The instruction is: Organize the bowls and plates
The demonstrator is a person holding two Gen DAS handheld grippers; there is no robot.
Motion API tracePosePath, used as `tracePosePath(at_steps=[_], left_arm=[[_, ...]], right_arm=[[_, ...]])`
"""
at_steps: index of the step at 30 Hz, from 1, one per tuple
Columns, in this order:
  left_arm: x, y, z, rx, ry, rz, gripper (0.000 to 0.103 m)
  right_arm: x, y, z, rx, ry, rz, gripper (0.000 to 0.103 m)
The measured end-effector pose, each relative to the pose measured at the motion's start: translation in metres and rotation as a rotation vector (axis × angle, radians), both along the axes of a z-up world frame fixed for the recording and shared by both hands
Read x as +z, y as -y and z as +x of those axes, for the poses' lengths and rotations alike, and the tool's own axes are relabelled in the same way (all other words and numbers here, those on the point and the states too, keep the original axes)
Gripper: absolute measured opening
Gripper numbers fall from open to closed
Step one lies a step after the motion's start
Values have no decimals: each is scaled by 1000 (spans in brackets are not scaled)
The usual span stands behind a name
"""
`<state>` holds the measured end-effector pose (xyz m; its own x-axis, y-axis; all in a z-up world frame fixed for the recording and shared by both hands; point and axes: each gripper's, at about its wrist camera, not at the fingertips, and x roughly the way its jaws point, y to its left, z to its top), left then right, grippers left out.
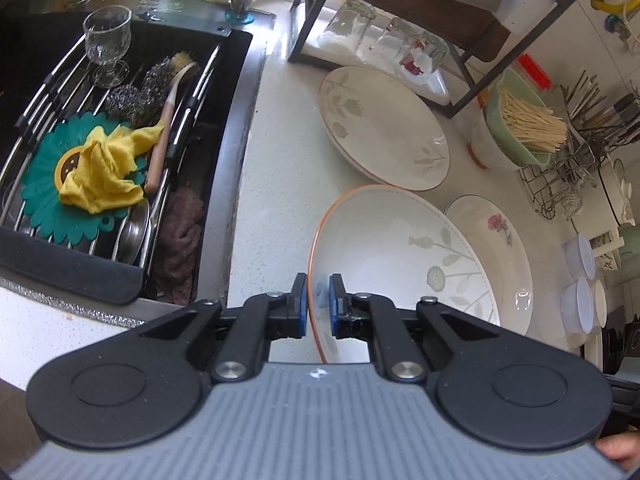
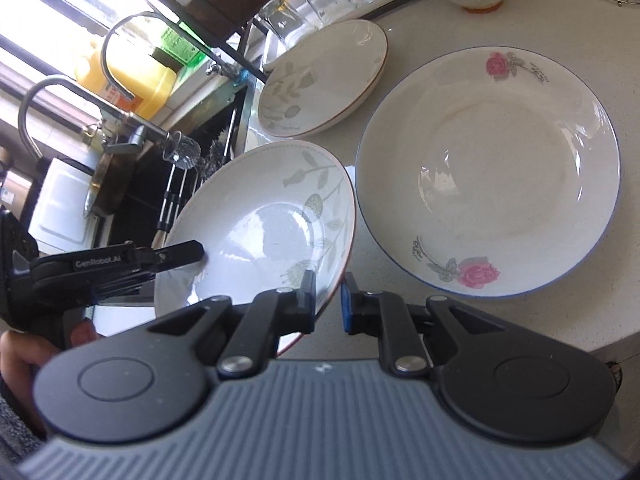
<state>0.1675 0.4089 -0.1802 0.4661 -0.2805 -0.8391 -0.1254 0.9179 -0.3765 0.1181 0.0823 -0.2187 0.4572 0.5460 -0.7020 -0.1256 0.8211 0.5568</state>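
A white leaf-pattern plate with an orange rim [image 1: 400, 256] is tilted up off the counter. My left gripper [image 1: 318, 300] is shut on its near rim. In the right wrist view the same plate [image 2: 256, 228] is held at its left by the left gripper [image 2: 176, 258]. My right gripper [image 2: 328, 304] straddles the plate's near rim, jaws slightly apart. A rose-pattern plate [image 2: 488, 176] lies flat to the right; it also shows in the left wrist view [image 1: 496, 256]. A second leaf-pattern plate [image 1: 384, 128] [image 2: 324, 80] lies farther back.
A black sink [image 1: 120, 140] with a rack, a glass, scrubbers and a yellow cloth lies left of the counter. Upturned glasses [image 1: 384, 44] stand under a dark shelf frame. A bowl of sticks [image 1: 520, 128] and a cutlery rack [image 1: 580, 152] stand at right.
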Motion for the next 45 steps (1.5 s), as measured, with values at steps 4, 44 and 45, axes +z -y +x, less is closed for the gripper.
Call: tracePosePath(at_steps=[4,44,45], left_arm=[[7,8,10,-34,7,10,12],[-24,148,120,-274,-53,24,12],[-24,149,119,-277,-54,31,12]], right_arm=[[3,10,3,-16,15,16,16],[-24,133,54,-177,-34,-22,16],[-25,133,54,-173,-34,-23,16]])
